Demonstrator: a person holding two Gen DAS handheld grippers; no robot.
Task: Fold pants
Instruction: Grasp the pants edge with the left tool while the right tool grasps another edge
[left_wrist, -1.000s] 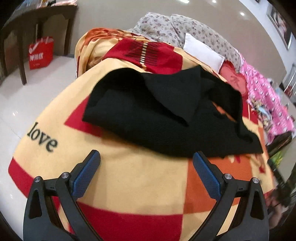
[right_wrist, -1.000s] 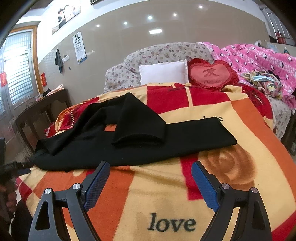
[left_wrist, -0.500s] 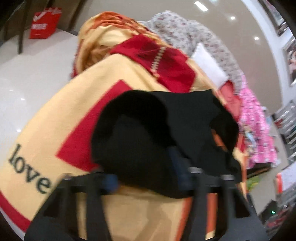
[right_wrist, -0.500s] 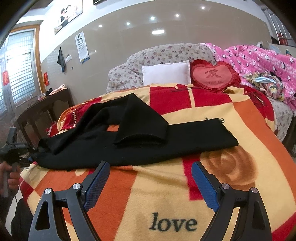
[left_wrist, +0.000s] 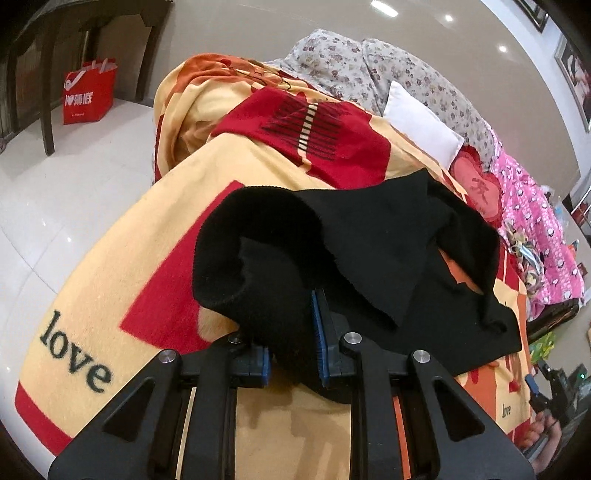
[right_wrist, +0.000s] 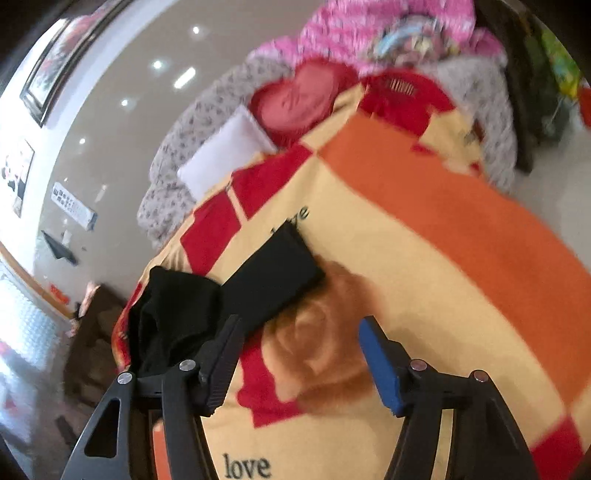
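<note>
While our left gripper (left_wrist: 293, 343) pinches the near end of the black pants (left_wrist: 369, 258), lifting a fold, our right gripper (right_wrist: 299, 354) hangs open above the blanket (right_wrist: 443, 280), the pants leg (right_wrist: 275, 280) just beyond its left finger; the blanket covers a bed, with a white pillow (left_wrist: 421, 122) behind; a second ago both grippers were open, short of the pants.
</note>
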